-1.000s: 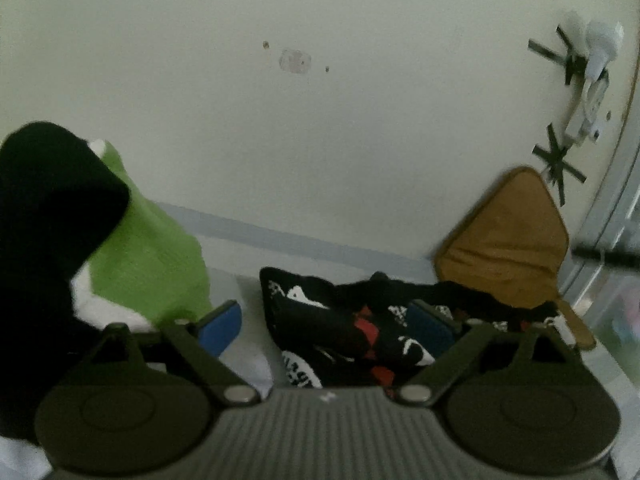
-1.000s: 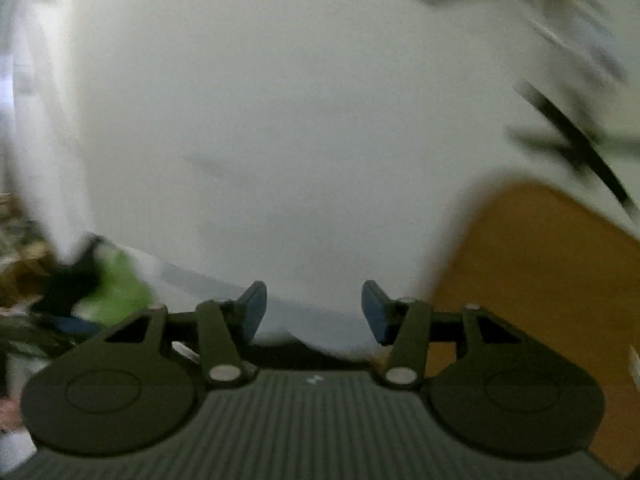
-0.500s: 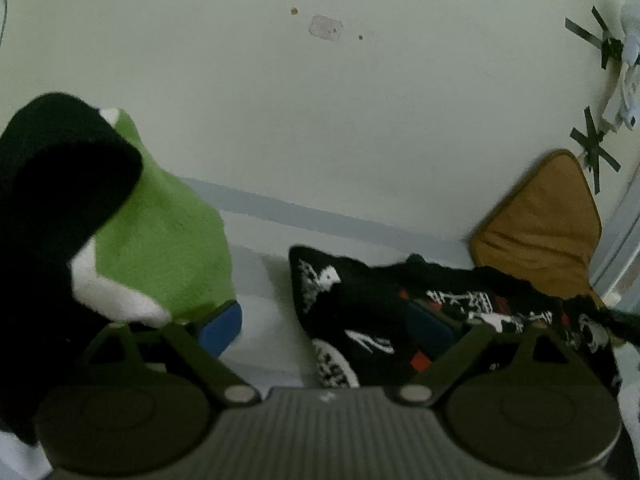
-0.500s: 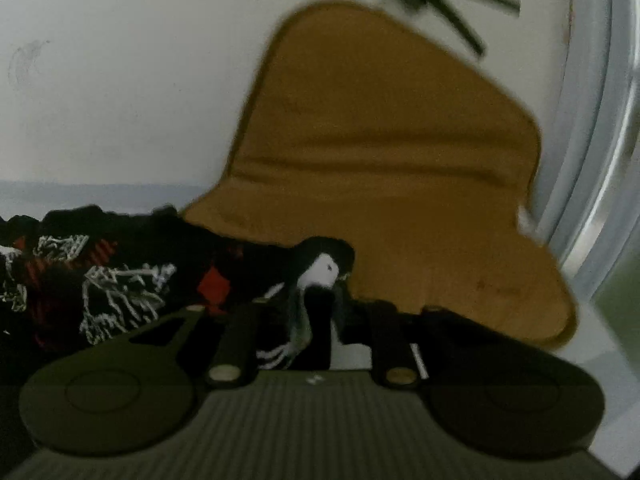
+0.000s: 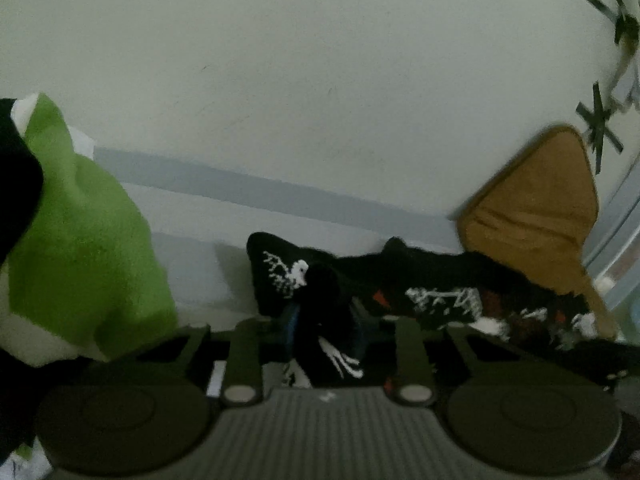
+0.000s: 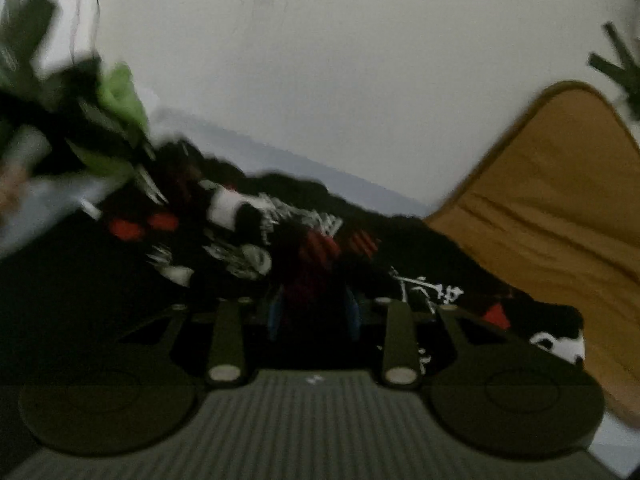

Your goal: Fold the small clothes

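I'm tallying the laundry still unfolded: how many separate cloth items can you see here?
3. The black patterned garment lies in the middle, pinched by both grippers; the green-and-black item sits at left; the brown cloth piece leans at right. Others may be hidden underneath.

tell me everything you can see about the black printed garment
The black garment is soft knit-looking cloth with white scratchy prints and red patches. It lies crumpled and stretched sideways on the pale surface below the wall, its far end against the brown cushion. Both grippers have just been closing on it: the left gripper pinches a bunched fold near one end, and the right gripper pinches a fold with red print further along. It is not folded yet.
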{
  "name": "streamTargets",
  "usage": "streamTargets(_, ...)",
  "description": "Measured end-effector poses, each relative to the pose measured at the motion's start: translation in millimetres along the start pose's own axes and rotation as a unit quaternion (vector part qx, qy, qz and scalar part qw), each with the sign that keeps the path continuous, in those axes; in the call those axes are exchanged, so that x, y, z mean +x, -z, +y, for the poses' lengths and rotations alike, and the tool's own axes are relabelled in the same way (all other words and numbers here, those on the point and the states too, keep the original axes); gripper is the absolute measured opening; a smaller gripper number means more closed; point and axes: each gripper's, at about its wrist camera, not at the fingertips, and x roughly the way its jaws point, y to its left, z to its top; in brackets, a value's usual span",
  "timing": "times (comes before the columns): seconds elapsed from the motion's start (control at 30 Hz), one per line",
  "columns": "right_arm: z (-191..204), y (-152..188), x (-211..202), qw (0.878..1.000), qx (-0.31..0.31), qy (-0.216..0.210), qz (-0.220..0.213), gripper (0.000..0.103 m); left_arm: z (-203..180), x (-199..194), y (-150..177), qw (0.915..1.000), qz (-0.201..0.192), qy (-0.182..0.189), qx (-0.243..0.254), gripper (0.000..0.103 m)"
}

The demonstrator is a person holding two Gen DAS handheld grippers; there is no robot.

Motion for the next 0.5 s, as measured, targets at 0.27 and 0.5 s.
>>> streamTargets(0.27, -32.3, 4.0, -75.5, 0.989, 0.059, -0.128, -0.041, 0.014, 17.3, -39.6, -3.8, 0.9992, -0.01, -0.024, -0.032, 0.028)
streamTargets(0.5, -53.4, 37.8, -72.4, 0.991, 0.096, -0.095, 0.011, 0.036, 31.2, -35.9, 13.8, 0.9986, 0.01, -0.022, -0.046, 0.045)
